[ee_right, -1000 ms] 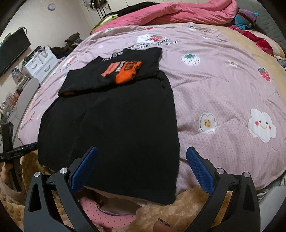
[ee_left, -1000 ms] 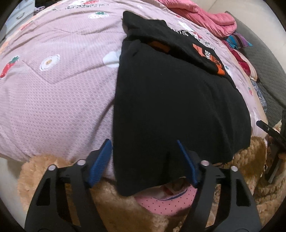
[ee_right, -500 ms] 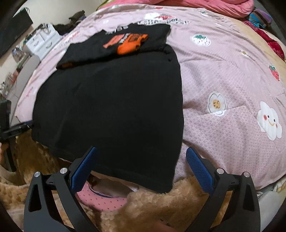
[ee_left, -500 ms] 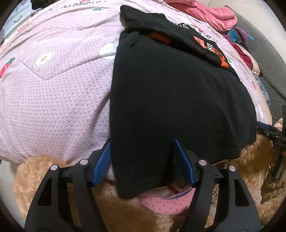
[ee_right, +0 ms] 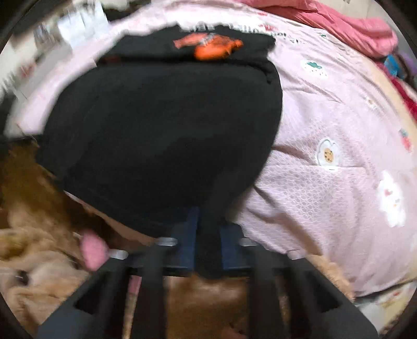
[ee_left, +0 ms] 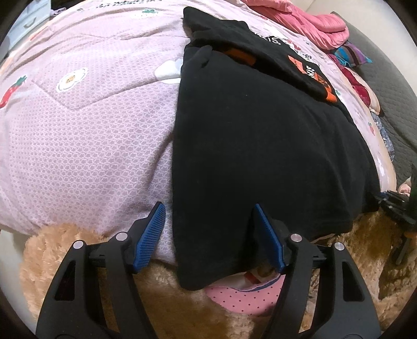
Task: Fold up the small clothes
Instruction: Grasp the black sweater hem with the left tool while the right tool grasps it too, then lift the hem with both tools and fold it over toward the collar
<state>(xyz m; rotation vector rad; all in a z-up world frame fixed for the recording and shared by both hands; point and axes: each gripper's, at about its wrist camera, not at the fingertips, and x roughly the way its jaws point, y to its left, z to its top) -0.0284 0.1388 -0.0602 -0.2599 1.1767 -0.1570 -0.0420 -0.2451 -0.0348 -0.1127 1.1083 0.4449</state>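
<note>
At the near edge of the pink bedspread, a flat black garment is clamped at its hem by the right gripper, while the left gripper is held apart astride the other corner, so closing it seems needed before folding.

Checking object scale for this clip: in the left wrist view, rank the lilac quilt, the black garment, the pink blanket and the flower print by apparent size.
1. lilac quilt and black garment: about alike, not ranked.
2. pink blanket, though it lies far from the camera.
3. flower print.
</note>
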